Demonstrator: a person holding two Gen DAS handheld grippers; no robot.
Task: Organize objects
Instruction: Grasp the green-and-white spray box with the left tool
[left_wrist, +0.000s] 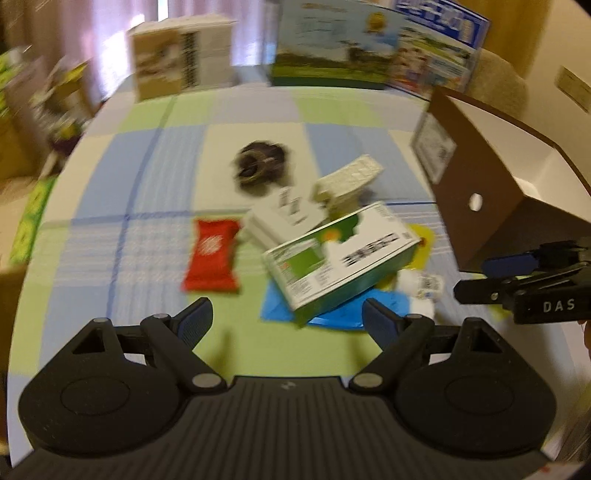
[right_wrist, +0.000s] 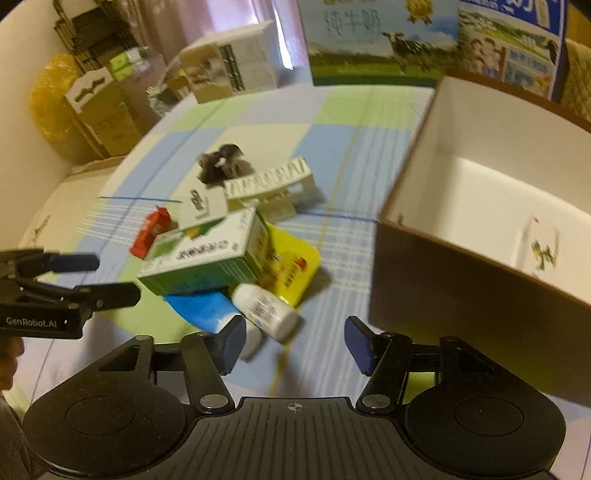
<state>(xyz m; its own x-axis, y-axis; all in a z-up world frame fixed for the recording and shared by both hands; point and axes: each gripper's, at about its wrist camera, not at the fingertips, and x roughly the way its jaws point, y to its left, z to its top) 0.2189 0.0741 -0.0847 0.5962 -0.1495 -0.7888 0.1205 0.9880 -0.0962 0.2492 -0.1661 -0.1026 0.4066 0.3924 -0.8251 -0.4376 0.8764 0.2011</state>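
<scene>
Nearest the lens, the left gripper (left_wrist: 284, 321) fills the bottom of its frame with both blue-padded fingers spread wide and nothing between them, hanging over the checked tablecloth (left_wrist: 155, 177). Likewise the right gripper (right_wrist: 293, 341) sits at the bottom of its own view, jaws wide apart and empty, with a white bottle (right_wrist: 264, 308) lying on its side just above its left finger. Beside the bottle, at centre frame, lies a heap: a blue packet (right_wrist: 201, 308) and a yellow packet (right_wrist: 295, 266) partly under a green-and-white box (right_wrist: 207, 258), which rests tilted. Left of it in the left wrist view lies a red pouch (left_wrist: 211, 254), apart from the heap (the picture is blurred here). Above the green box sit a small white box (left_wrist: 282, 218), a white ribbed piece (left_wrist: 349, 181) and, further up, a dark fuzzy object (left_wrist: 260, 166). At the right edge stands an open brown box (right_wrist: 461, 291) with a white interior. Along the top of both frames stand large printed cartons (right_wrist: 380, 40).
</scene>
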